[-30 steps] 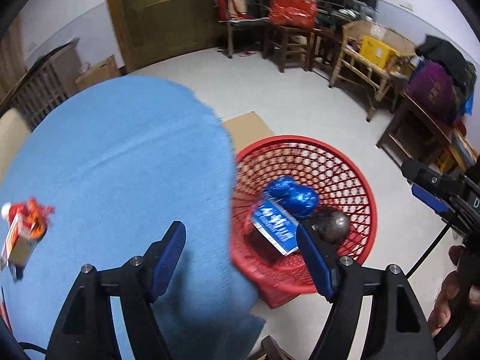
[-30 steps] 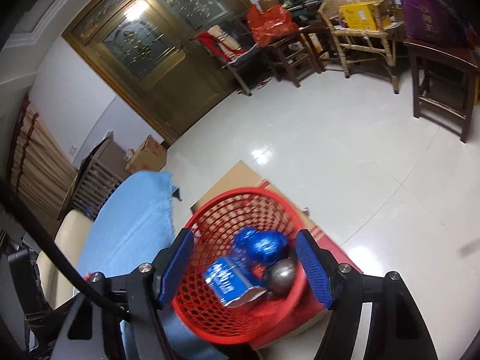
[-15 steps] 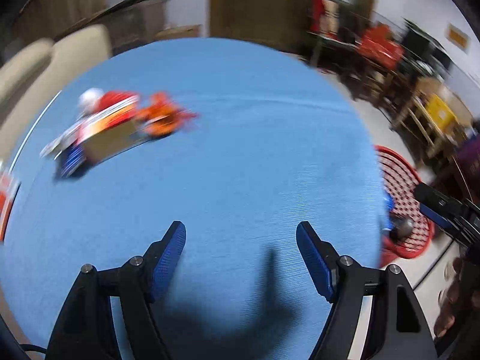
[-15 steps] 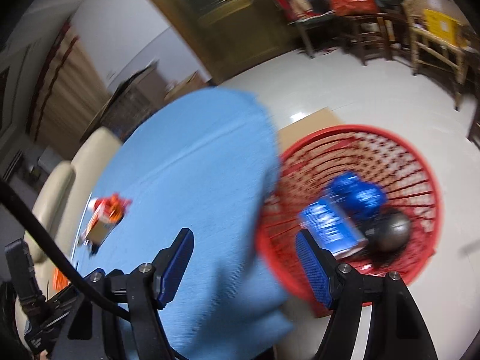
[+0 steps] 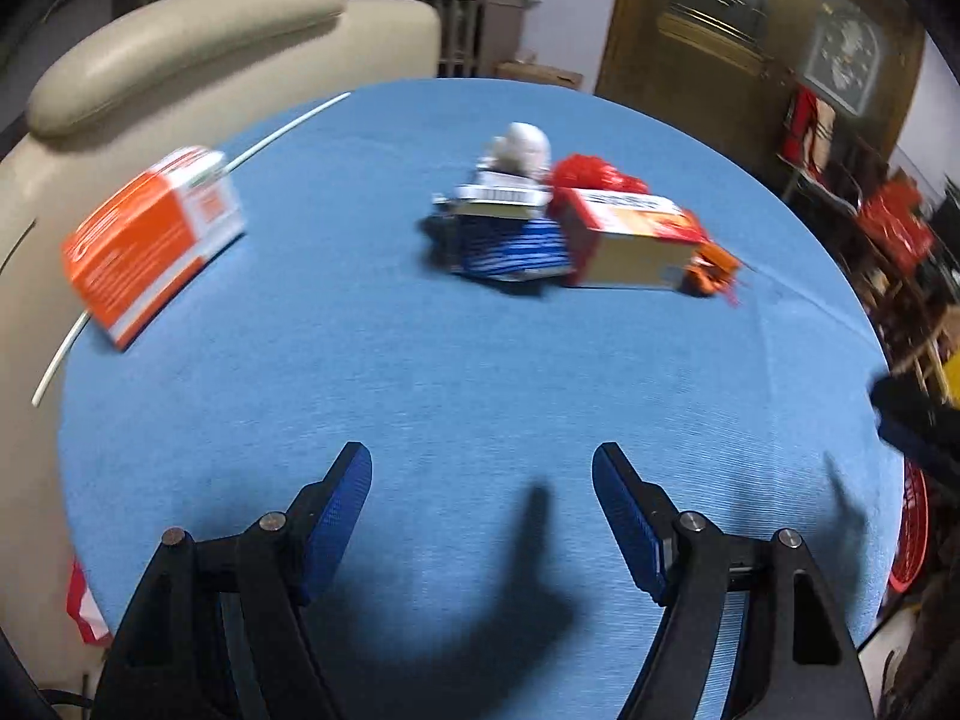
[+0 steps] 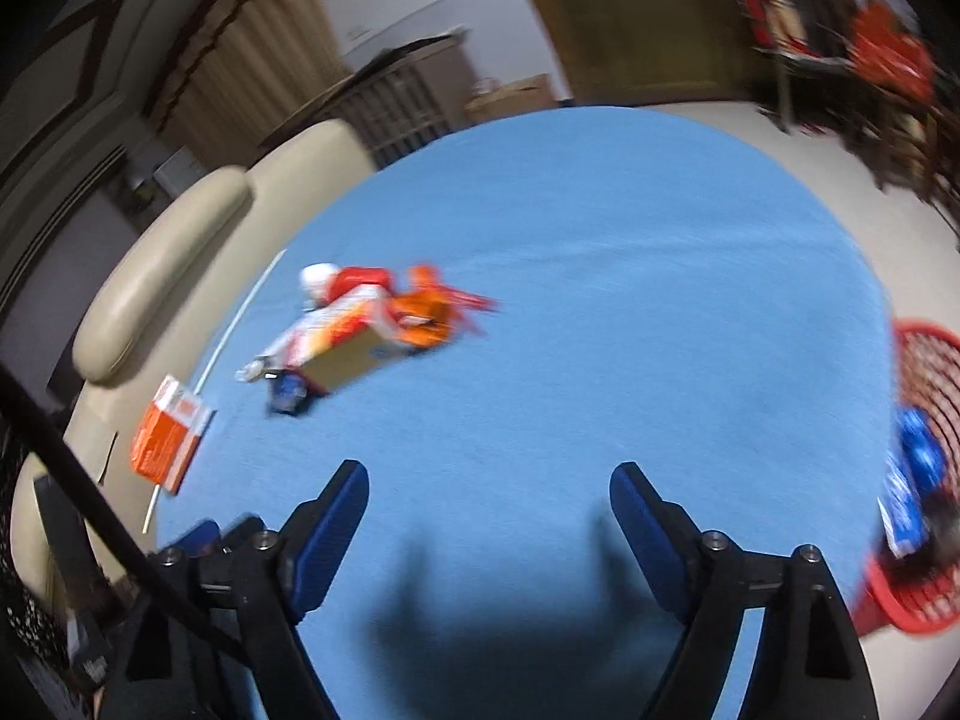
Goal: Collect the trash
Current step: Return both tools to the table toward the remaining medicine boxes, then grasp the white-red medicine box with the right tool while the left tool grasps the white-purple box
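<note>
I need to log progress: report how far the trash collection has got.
Done: blue wrappers already lie in the red basket. In hand: nothing; left gripper and right gripper hover with jaws open. Left: the orange box and the clustered pile on the blue table.

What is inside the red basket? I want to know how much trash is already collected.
In the right wrist view, the red basket holds a blue crumpled wrapper, a blue-and-white packet and something dark, blurred. The image edge cuts off the rest.
</note>
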Demonstrator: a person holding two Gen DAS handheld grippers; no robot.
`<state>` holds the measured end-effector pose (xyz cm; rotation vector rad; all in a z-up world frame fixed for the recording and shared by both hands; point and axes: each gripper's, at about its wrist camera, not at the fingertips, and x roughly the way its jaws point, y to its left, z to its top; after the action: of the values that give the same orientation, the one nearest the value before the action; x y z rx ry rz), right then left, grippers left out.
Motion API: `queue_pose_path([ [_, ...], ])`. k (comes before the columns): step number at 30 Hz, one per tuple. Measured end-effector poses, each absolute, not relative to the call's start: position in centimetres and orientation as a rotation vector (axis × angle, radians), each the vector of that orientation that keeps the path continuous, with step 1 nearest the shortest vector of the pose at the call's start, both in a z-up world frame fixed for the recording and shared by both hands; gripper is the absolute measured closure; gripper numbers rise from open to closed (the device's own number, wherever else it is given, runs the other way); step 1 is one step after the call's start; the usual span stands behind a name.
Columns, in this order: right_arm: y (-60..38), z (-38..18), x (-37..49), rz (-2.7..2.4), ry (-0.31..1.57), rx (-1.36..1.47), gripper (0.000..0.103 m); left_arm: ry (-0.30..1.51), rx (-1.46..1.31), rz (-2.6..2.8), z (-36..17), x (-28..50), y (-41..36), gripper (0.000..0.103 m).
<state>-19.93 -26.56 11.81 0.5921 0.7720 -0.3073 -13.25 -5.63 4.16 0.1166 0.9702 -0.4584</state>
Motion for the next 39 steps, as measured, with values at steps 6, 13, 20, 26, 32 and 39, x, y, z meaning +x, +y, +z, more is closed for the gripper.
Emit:
queue_pose_path([
  [6,-25.1,12.6,-10.5,-0.189,0.768,0.601,0.017,0.975,0.077,-0.444,3.5,-12.7,-3.8,0.026],
  [13,-26.5,10.7,-3.9,-0.256,0.767,0.663,0.017,0.965,0.062,-0.433,3.5,-12.1,-2.5,0.026],
  [20,-24.1,8.9,-3.8,-0.068,0.852,0.798,0.016,0.942,0.021,-0.343,3.6,-10.5,0.5,0.026],
  [26,-21.0,11.5,-6.9,0.078,0.858,0.679,0.016,0.927,-0.033,-0.232,3.6,-9.0,4.6,0.026],
  [32,-21.0,12.3,-4.1,-0.020,0.856,0.301,0.016,0.938,-0.048,-0.231,3.5,-8.5,5.3,0.026],
  [39,-19.3,11.1,-0.9,0.149,0.928,0.143,0.016,0.934,-0.024,-0.264,4.0,-9.4,4.7,0.026],
])
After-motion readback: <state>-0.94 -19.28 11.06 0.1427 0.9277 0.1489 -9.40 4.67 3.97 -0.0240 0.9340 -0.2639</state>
